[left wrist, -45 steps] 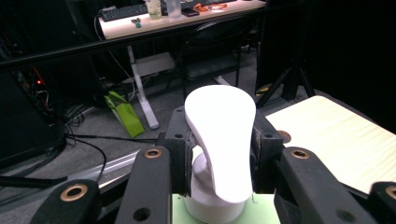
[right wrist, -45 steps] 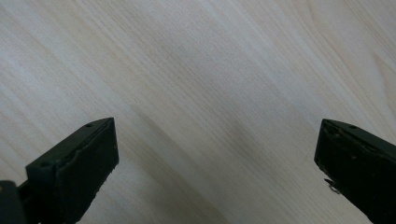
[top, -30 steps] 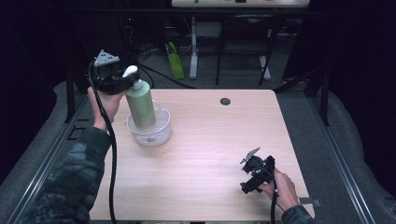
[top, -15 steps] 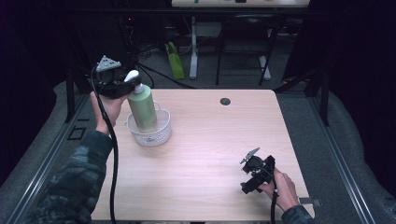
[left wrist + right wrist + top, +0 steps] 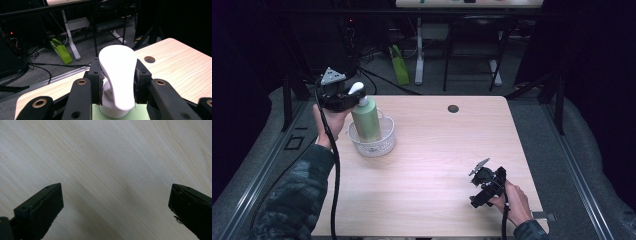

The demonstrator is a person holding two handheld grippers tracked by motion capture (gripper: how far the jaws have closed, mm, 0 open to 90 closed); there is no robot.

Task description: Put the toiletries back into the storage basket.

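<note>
A green pump bottle (image 5: 366,120) with a white pump head (image 5: 117,72) stands upright inside a small white basket (image 5: 385,141) at the table's left. My left gripper (image 5: 352,96) is shut on the pump head, its two black pads (image 5: 97,82) pressing the head's sides. The bottle's base is hidden by the basket wall. My right gripper (image 5: 478,170) rests low over the bare wood near the front right, held in a hand. Its jaws stand wide apart with nothing between them, as the right gripper view (image 5: 116,202) shows.
The light wooden table (image 5: 442,145) has a round cable hole (image 5: 453,108) at the back middle. Behind the table are desk legs, cables and a green object (image 5: 399,65) on the floor. A black cable (image 5: 334,170) trails from the left gripper along the sleeve.
The left gripper has sunk a little with the bottle, which now sits lower in the basket. The right gripper has not moved.
</note>
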